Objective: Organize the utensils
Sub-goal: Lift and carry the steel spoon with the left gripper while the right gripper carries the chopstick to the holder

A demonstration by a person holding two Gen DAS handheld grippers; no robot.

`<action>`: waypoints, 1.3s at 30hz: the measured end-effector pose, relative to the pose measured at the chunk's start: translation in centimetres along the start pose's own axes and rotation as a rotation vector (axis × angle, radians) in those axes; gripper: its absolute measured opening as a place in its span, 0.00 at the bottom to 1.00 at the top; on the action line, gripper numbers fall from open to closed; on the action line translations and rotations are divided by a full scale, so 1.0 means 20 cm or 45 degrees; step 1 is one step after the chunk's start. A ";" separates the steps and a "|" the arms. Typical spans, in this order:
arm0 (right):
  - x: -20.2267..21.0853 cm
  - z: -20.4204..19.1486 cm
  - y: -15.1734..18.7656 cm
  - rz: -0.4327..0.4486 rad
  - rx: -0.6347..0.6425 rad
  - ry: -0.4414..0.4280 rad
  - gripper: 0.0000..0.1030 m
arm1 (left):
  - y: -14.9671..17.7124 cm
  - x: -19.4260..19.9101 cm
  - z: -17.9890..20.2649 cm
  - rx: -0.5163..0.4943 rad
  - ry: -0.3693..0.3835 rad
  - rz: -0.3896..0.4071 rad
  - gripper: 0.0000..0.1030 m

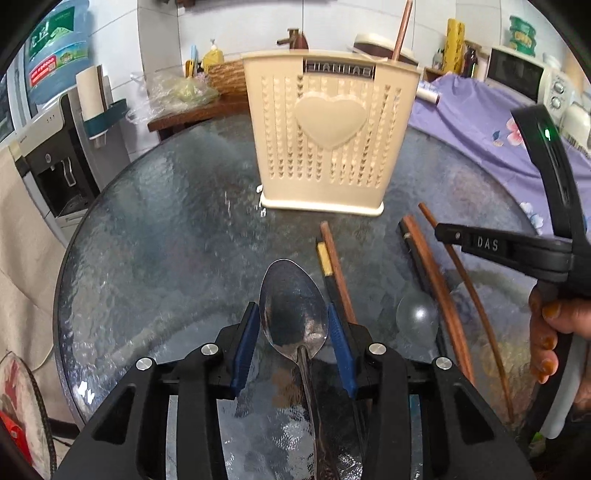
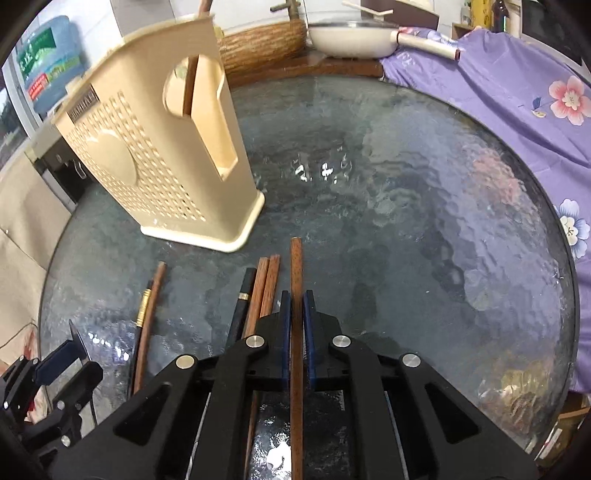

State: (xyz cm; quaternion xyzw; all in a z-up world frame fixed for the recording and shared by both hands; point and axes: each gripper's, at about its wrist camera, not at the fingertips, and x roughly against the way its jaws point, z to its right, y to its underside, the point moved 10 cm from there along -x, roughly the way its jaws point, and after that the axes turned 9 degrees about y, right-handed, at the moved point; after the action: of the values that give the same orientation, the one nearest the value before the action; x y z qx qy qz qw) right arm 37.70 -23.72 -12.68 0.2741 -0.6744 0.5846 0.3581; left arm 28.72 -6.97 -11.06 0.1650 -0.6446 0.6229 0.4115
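A metal spoon (image 1: pixel 293 314) lies bowl-forward between the blue pads (image 1: pixel 245 347) of my left gripper (image 1: pixel 291 308), which is shut on its bowl. My right gripper (image 2: pixel 296 299) is shut on a brown chopstick (image 2: pixel 296 266) that points away over the glass table (image 2: pixel 406 203). In the left wrist view the right gripper (image 1: pixel 441 233) enters from the right, with a hand (image 1: pixel 546 332) behind it. A cream utensil holder (image 1: pixel 328 140) (image 2: pixel 147 147) with a heart stands upright beyond, one chopstick (image 1: pixel 400 33) (image 2: pixel 190 85) standing in it. Several more chopsticks (image 1: pixel 334 266) (image 2: pixel 264 291) lie loose on the glass.
A purple flowered cloth (image 2: pixel 517 92) covers the right side past the table rim. At the back are a wicker basket (image 2: pixel 262 44) and a white pan (image 2: pixel 351 37). A water dispenser (image 1: pixel 55 166) stands off the table's left. The left gripper (image 2: pixel 55 365) shows at lower left.
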 end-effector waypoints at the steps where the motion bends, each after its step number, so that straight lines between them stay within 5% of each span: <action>1: 0.02 0.00 -0.01 0.018 -0.001 -0.016 0.07 | -0.01 0.01 0.00 0.000 0.004 0.016 0.36; 20: 0.55 -0.03 -0.11 0.333 0.017 -0.174 0.07 | -0.15 0.24 0.04 -0.036 0.071 0.186 0.36; 39: 0.79 -0.09 -0.10 0.374 0.104 -0.312 0.07 | -0.22 0.34 0.07 -0.053 0.148 0.238 0.36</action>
State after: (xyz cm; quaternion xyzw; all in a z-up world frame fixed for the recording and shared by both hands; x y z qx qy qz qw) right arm 30.13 -21.51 1.24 0.2561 -0.7214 0.6197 0.1729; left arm 27.32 -7.00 -2.98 0.0589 -0.6450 0.6535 0.3917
